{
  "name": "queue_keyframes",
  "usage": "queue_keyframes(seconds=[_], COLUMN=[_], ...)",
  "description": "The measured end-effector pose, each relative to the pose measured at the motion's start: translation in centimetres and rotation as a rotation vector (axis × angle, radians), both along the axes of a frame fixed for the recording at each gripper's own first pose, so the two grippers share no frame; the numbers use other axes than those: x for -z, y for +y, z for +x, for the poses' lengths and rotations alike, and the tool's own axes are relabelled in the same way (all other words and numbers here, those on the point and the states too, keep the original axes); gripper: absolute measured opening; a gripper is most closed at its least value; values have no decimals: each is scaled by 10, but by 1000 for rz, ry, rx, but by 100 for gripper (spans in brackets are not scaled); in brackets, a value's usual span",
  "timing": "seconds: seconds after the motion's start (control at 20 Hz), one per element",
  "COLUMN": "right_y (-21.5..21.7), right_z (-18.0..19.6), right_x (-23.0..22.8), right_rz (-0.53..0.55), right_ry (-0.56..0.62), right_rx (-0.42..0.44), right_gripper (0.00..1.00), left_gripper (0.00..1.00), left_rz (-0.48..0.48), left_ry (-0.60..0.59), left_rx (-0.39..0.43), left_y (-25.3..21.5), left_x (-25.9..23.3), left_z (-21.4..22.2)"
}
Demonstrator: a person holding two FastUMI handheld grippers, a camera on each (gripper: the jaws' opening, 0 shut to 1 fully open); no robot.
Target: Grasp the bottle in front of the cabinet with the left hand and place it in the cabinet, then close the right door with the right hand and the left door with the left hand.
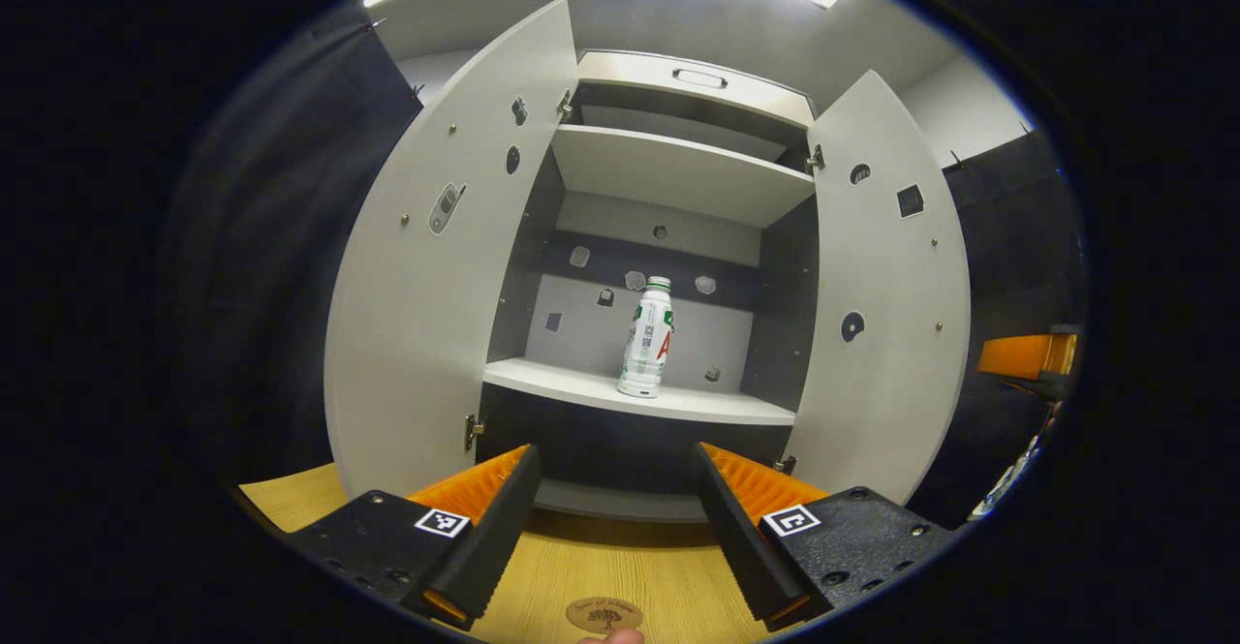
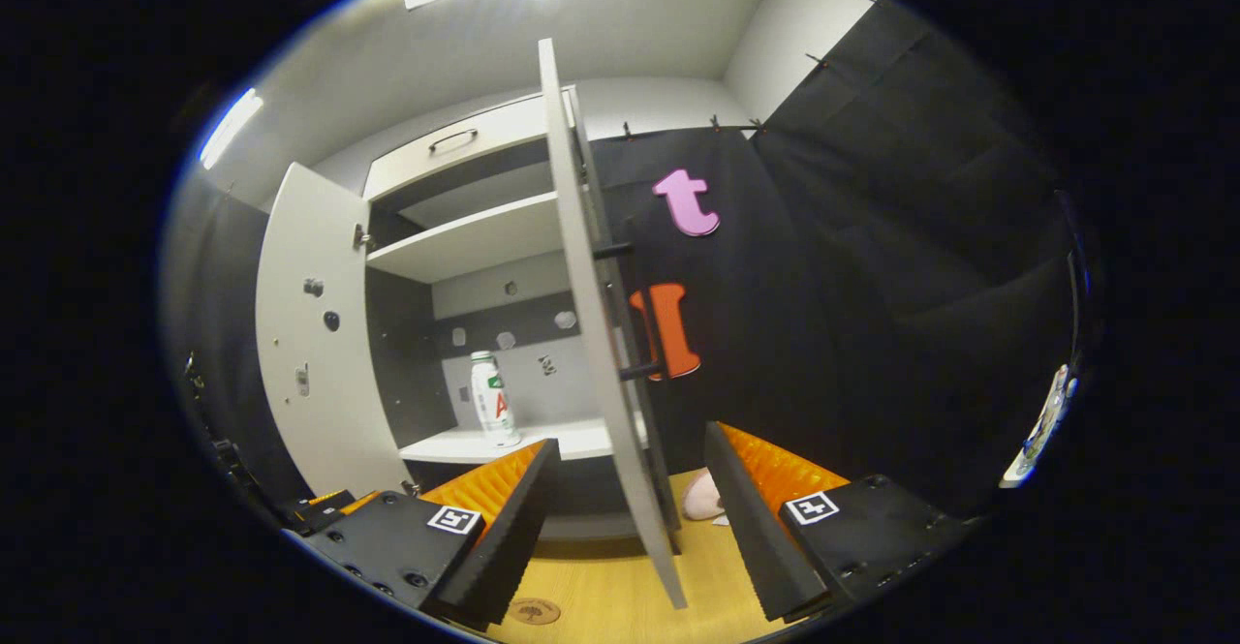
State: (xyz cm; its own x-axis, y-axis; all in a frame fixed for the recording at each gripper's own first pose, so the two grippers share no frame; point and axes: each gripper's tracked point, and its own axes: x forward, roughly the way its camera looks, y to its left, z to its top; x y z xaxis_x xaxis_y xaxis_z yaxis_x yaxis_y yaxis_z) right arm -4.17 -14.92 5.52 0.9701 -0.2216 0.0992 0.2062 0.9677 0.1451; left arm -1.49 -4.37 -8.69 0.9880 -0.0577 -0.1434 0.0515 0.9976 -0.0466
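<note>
Standing upright on the cabinet's middle shelf [image 1: 601, 387], the bottle [image 1: 648, 339] sits at the centre of the left gripper view and low left of centre in the right gripper view, so the placing step looks finished. The left tool [image 1: 615, 518] rests released at the bottom of its frame, fingers spread wide with nothing between them, hanging over the wooden surface [image 1: 591, 567] and facing squarely into the open cabinet [image 1: 678, 174]; it appears drawn back to leave room for the doors.

The right tool [image 2: 630, 528] is also released, and the edge of the right door [image 2: 601, 334] runs down between its parted fingers without either one visibly touching it. That alignment probably prepares the push that closes this door. The left door [image 1: 426, 266] is swung wide open at the left of the left gripper view.

The bottle's white label carries green print and a large red letter, but the words are too small to read. A small round stamp [image 1: 603, 615] on the surface at the bottom of the frame is likewise illegible.
</note>
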Motion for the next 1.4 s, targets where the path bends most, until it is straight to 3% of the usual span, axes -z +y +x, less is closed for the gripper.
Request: queue_keyframes(seconds=[0.2, 0.5, 0.95, 1.2, 1.4], right_y=[-52, -73, -67, -50, -37], right_z=[7, 49, 69, 74, 74], right_x=[-39, -81, -101, -98, -100], right_rz=[-2, -37, -93, -25, -79], right_ry=[-40, -72, -92, -81, -77], right_rx=[95, 74, 77, 15, 19], right_gripper=[98, 98, 98, 95, 95], left_gripper=[95, 95, 95, 95, 95], left_rz=[9, 6, 8, -32, -24], left_ry=[10, 1, -6, -16, -22], left_rx=[16, -26, -78, -75, -59], left_y=[4, 30, 52, 52, 53], left_x=[-1, -12, -16, -19, -21], left_z=[-3, -8, -8, 1, 5])
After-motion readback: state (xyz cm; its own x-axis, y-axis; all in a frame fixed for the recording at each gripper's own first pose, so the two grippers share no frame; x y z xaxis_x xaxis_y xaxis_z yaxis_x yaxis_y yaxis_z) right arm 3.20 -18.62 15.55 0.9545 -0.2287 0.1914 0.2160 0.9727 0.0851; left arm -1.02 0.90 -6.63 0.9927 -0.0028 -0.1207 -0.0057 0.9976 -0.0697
